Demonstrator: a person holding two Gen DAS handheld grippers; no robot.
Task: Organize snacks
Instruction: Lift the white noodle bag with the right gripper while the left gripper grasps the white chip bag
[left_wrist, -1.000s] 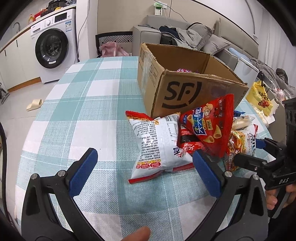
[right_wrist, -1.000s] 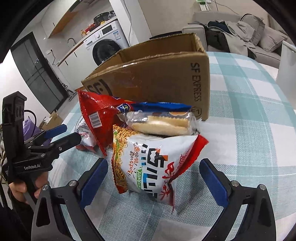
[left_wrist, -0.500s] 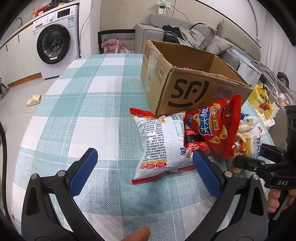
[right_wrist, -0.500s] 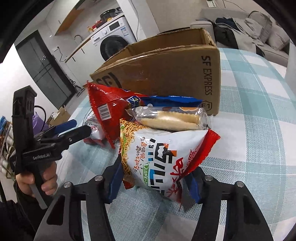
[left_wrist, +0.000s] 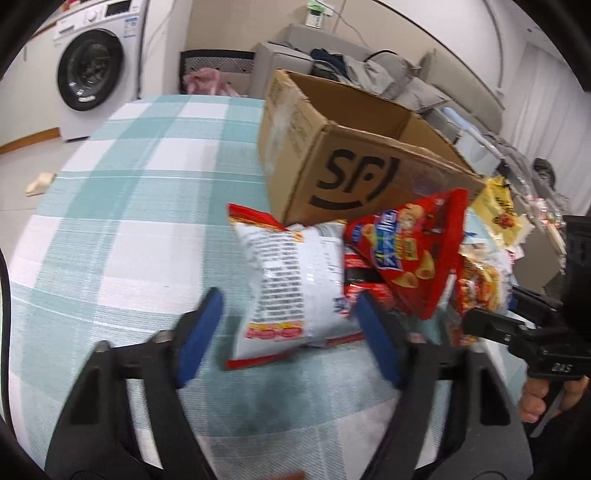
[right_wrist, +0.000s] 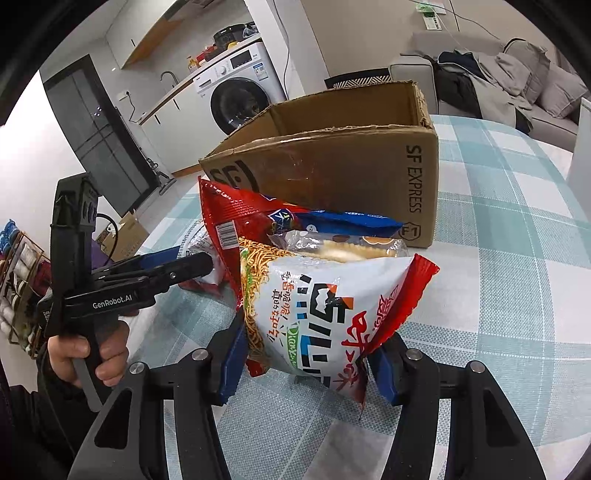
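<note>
Teal-and-white checked tablecloth (right_wrist: 517, 229) under an open brown cardboard shipping box (right_wrist: 332, 166), snack heap touching its near wall. Right gripper (right_wrist: 306, 363) clamped on the white-and-red crinkly noodle bag (right_wrist: 325, 306), lifted. Left gripper (left_wrist: 284, 339) half-closed around the white printed chip bag (left_wrist: 291, 280), contact unclear. Slippery foil; likely slipping, or toppling the red cone-snack bag (left_wrist: 410, 251).

My left wrist camera looks forward and down between my own fingers, close to the snack pile, facing the SF cardboard box (left_wrist: 354, 155) with the sofa (left_wrist: 406, 85) behind. My right wrist camera sits lower and nearer, looking across the same pile toward the washing machine (right_wrist: 236, 99). Both views share the box, the checked tablecloth (left_wrist: 122, 206) and the red chip bag (left_wrist: 410, 251).
</note>
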